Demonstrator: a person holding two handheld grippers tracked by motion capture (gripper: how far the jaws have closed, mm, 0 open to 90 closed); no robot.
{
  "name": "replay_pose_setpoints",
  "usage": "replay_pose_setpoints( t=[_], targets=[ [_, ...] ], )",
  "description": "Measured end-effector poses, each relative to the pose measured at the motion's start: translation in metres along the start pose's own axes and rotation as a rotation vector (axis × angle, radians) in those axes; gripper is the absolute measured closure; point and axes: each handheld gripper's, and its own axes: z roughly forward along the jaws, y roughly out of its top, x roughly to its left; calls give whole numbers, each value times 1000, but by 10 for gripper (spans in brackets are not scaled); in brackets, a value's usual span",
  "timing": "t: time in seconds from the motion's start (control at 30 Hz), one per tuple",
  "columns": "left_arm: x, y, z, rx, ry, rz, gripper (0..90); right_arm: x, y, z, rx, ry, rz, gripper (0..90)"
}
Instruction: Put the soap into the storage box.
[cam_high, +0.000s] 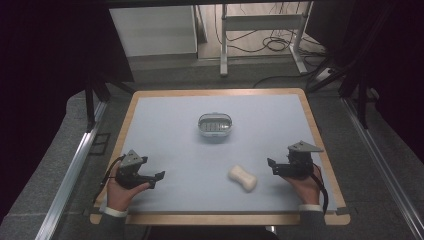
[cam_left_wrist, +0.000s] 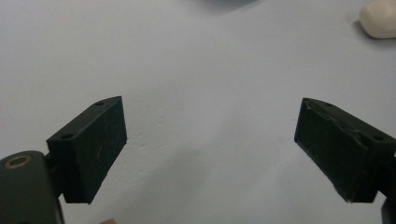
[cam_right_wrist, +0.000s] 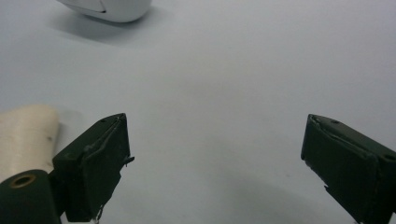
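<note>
A cream bar of soap (cam_high: 243, 177), pinched at its middle, lies on the pale blue mat right of centre. An oval clear soap dish (cam_high: 215, 125) with a ridged insert stands farther back near the mat's middle. My left gripper (cam_high: 159, 179) rests at the front left, open, with bare mat between its jaws (cam_left_wrist: 210, 149); the soap (cam_left_wrist: 380, 17) sits at that view's top right. My right gripper (cam_high: 271, 166) is at the front right, open and empty (cam_right_wrist: 215, 158), just right of the soap (cam_right_wrist: 23, 140). The dish's edge (cam_right_wrist: 109, 8) is at the top of the right gripper view.
The blue mat (cam_high: 175, 130) covers a wooden-rimmed table (cam_high: 215, 218). Behind the table are a white cabinet (cam_high: 152, 30), a metal desk frame (cam_high: 260, 25) and cables on the floor. Dark rails run along both sides.
</note>
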Motion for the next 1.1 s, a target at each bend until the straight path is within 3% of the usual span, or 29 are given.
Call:
replay_pose_setpoints(
  t=[0.07, 0.13, 0.2, 0.43, 0.53, 0.73, 0.8, 0.97, 1.1],
  targets=[
    [-1, -1, 0, 7, 8, 6, 98, -2, -1, 1, 11, -9, -4, 112],
    [-3, -2, 2, 16, 7, 15, 98, -4, -1, 0, 17, 24, 18, 132],
    [-3, -2, 3, 18, 3, 18, 98, -3, -1, 0, 11, 22, 8, 134],
    [-5, -3, 5, 29, -10, 39, 97, 1, 0, -3, 19, -19, -13, 135],
    [-6, -2, -2, 22, -14, 28, 98, 6, 1, -9, -4, 18, -10, 135],
    [-9, 1, 0, 25, -10, 44, 98, 6, -5, -7, 15, -29, -43, 135],
    [-10, 2, 0, 16, -41, 37, 98, 4, -6, -7, 9, -20, -41, 136],
    [-12, 3, 1, 14, -39, 46, 98, 3, -7, -6, 4, -24, -29, 147],
    [-12, 2, 1, 13, -34, 40, 99, 7, -4, -6, 15, -15, -46, 161]
  ],
)
